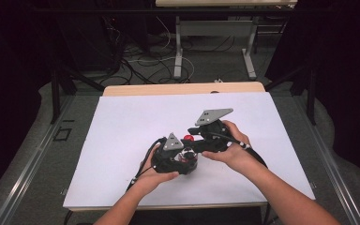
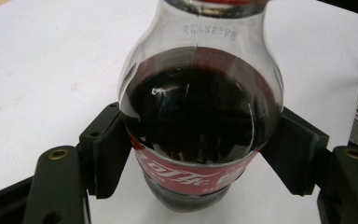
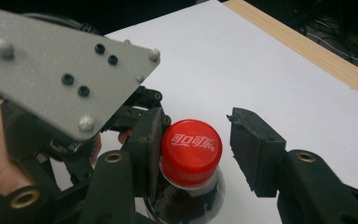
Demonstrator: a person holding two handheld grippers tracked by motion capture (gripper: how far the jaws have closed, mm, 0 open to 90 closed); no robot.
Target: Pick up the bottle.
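The left gripper [image 2: 200,154] clamps the cola bottle [image 2: 200,112], while the right gripper's [image 3: 196,154] fingers narrowly straddle its red cap [image 3: 191,145].

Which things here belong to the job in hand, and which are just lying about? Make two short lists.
In the job:
- cola bottle, clamped in the left tool
- red cap, between the jaws of the right tool; one jaw touches it, the other stands apart

Lying about:
- white sheet on the table
- cables on the floor beyond

Bottle [image 2: 200,126] on table [image 1: 122,117] — cap [image 3: 191,145] between right jaws
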